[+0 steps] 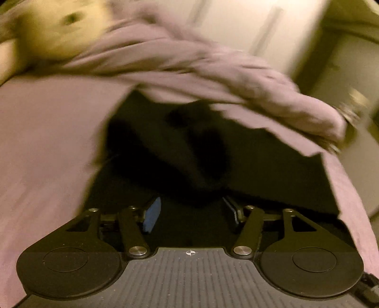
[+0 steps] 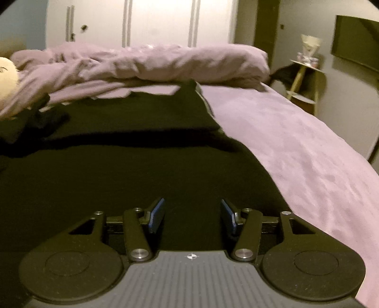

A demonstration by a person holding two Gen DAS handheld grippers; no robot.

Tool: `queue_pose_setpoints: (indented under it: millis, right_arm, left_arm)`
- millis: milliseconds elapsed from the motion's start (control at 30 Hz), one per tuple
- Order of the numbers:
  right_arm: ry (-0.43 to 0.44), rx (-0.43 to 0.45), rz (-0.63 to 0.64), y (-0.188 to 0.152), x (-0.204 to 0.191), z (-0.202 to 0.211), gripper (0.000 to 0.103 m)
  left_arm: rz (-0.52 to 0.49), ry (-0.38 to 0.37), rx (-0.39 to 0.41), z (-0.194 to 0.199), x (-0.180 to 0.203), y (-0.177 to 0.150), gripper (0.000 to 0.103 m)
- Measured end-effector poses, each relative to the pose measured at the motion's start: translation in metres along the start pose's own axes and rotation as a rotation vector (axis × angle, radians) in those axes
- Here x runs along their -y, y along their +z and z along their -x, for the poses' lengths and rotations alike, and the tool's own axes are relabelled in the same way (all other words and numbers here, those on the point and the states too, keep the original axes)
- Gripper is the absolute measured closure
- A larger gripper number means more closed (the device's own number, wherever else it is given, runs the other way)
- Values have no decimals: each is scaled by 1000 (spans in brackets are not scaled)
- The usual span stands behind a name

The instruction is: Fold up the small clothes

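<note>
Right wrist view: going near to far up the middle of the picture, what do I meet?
Right gripper with its jaws apart → flat black garment spread on the bed → rumpled mauve duvet bunched across the bed → white wardrobe doors on the far wall.

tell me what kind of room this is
Most likely a bedroom: a bed with a mauve sheet, a rumpled duvet at its far end, and white wardrobe doors behind.
</note>
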State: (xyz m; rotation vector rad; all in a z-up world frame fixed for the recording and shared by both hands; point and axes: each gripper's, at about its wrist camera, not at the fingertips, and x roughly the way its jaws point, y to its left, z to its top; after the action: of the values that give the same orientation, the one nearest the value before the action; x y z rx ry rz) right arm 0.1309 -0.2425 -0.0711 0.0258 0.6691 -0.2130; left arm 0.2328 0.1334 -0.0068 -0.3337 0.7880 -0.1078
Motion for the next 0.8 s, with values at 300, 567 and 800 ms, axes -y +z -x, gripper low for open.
queue_pose_setpoints:
  millis: [300, 567, 800]
  right_arm:
    - [219, 58, 59, 42, -80, -15, 52]
    - [343, 108, 195, 80, -189, -45, 53]
    - [375, 99, 239, 111, -264, -88, 61]
  left_arm:
    - [56, 326, -23, 47, -69, -38, 25]
    - [59, 369, -47, 44, -88, -51, 15]
    - [62, 370, -51, 40, -85, -58, 11]
